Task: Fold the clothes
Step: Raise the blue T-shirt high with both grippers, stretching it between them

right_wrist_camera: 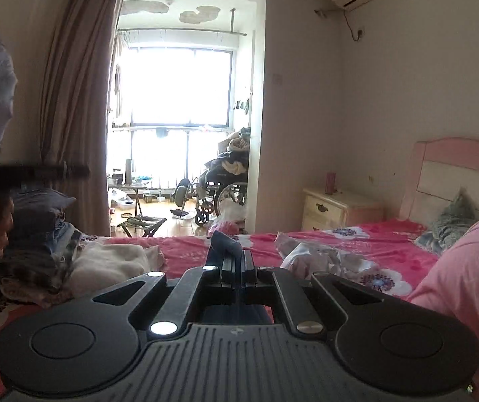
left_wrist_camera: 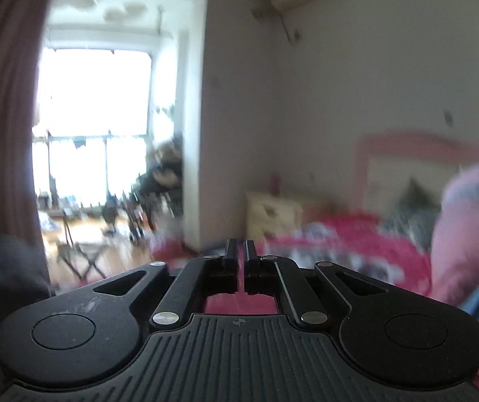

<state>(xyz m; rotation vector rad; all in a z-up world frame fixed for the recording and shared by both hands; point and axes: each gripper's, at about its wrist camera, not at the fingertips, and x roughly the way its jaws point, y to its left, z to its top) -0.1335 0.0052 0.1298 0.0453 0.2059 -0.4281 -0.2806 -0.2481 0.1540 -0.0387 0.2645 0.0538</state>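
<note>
A dark navy fabric garment (right_wrist_camera: 226, 244) is being pinched in the right gripper (right_wrist_camera: 238, 268), its fingers pressed together on the cloth so that a peak of it is sticking up just past the fingertips while more of it is hanging below the jaws. This looks like an edge or corner being held clear of the bed so the piece can hang and be straightened for folding (a judgement, since the rest of the cloth is hidden under the tool). The left gripper (left_wrist_camera: 241, 261) is also showing its fingers nearly pressed together, with only a thin slit between them; the view is too blurred to tell whether they are holding anything. Beyond both sets of fingertips the bed with a bright pink flowered sheet (right_wrist_camera: 390, 244) is lying level, serving as the folding surface. To the left of the right fingers a heap of cream and grey clothes (right_wrist_camera: 105, 261) is waiting, and to their right a crumpled pale floral cloth (right_wrist_camera: 313, 254) is lying on the sheet. At the far right a pink sleeve (right_wrist_camera: 467, 268) is showing.
</note>
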